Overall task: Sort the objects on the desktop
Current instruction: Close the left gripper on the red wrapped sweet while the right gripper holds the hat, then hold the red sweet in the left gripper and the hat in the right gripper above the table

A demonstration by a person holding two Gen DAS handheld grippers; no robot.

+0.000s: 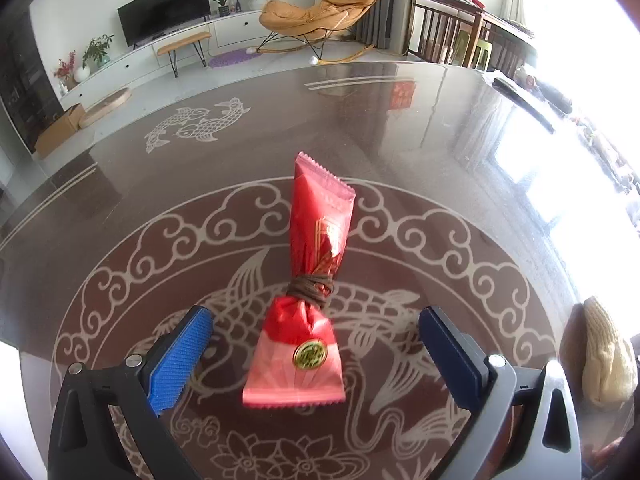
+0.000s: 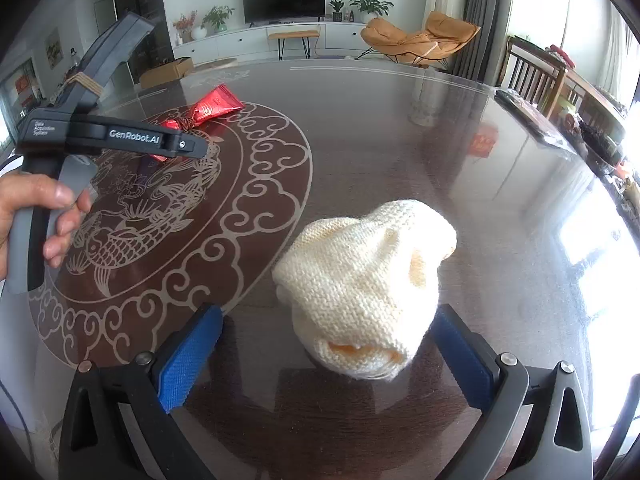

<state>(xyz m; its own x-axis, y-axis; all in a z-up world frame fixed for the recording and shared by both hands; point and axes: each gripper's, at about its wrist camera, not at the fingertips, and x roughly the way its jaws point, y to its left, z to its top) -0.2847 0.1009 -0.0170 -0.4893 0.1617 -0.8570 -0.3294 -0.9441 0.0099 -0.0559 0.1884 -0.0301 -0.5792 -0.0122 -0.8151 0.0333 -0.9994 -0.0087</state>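
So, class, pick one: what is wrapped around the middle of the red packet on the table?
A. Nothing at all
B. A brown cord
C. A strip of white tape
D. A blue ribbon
B. In the left wrist view a brown cord is wound several times round the pinched waist of the red packet, which lies on the table between the open left gripper.

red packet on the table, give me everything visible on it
The red packet is a glossy foil-like pouch with serrated ends, cinched near the middle by a wrapped brown cord. Its near half is paler pink and carries a round gold-and-green seal; its far half shows gold print. It lies flat on the patterned glass table, lengthwise between the open left gripper's fingers, which do not touch it. The right wrist view shows it lying under that gripper.
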